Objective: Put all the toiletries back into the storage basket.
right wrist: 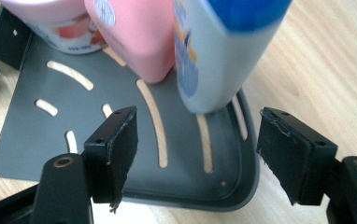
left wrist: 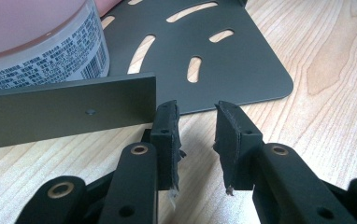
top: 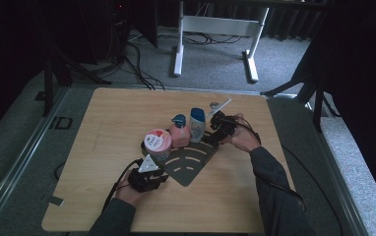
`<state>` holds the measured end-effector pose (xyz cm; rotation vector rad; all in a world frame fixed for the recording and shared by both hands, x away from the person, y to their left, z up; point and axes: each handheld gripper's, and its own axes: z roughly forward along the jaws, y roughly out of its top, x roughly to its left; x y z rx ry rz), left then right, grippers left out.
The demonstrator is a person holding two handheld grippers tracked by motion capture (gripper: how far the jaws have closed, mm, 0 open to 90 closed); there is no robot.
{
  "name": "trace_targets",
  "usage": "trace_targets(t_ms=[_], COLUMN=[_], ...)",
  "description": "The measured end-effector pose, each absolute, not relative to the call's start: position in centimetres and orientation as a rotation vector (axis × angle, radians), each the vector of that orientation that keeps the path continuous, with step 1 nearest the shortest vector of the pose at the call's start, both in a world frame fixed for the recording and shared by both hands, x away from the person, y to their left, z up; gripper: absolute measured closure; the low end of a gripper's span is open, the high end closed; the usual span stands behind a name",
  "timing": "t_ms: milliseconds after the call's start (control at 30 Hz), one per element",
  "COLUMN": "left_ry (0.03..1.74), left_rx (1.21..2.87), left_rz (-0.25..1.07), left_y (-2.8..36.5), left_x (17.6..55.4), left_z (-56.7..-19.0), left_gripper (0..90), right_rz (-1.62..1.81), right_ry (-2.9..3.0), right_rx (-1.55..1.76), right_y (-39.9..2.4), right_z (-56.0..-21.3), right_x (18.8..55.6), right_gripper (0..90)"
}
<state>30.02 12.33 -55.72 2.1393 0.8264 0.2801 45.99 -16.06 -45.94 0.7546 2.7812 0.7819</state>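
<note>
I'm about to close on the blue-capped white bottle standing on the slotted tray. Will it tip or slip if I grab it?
The blue-capped white bottle is tall on a small base, so a push high up would probably tip it. Its smooth plastic may slip between the pads. The pink bottle stands close beside it and would likely get bumped. The right gripper is open, so a low grip looks safer.

Dark grey slotted corner shelf (top: 192, 164), flat on the table (top: 102, 147) near the middle, rounded front toward the near edge, low upright walls along its two straight sides. Carries three containers along the far wall: a round pink-lidded jar (top: 157, 143) at the left corner, a pink pump bottle (top: 179, 132) beside it, a white bottle with blue cap (top: 197, 124) at the right end, upright, perhaps slightly tilted.
</note>
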Motion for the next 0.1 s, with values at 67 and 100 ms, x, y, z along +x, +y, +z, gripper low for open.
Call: trace_targets(t_ms=[67,100], left_ry=[0.827,0.827], left_rx=[2.139,2.136], left_rz=[0.28,0.279], left_y=[12.34,12.36], left_x=[29.96,29.92], left_z=[-55.69,-55.65], left_gripper=[69.5,69.5], right_rz=[0.792,0.797], right_ry=[2.773,2.767], right_rx=[0.776,0.787], right_y=[-16.52,-16.77], right_z=[-46.38,-46.56], right_x=[45.76,45.55], right_gripper=[28.7,28.7])
